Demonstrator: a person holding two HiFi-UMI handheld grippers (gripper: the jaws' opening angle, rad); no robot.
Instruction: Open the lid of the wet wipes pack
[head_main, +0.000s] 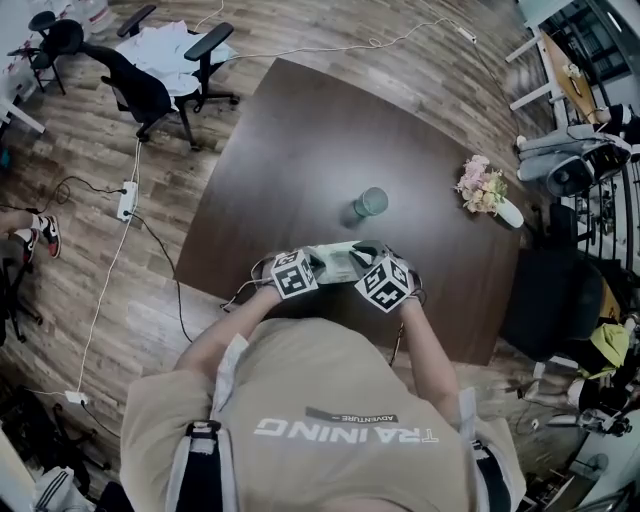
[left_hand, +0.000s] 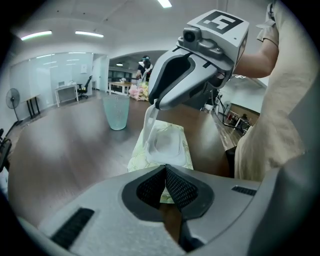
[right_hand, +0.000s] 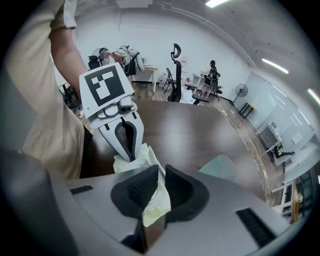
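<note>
Right gripper pinching lid, left gripper clamping pack

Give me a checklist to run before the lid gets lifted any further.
1. Left gripper clamped on the wet wipes pack: ok, its near edge sits between the pads.
2. Right gripper gripping the lid: ok, jaws shut on it.
3. Lid raised off the pack: ok, it stands steeply up.
4. Lid fully open: cannot tell.
5. Glass apart from the pack: ok, it stands farther across the table.
</note>
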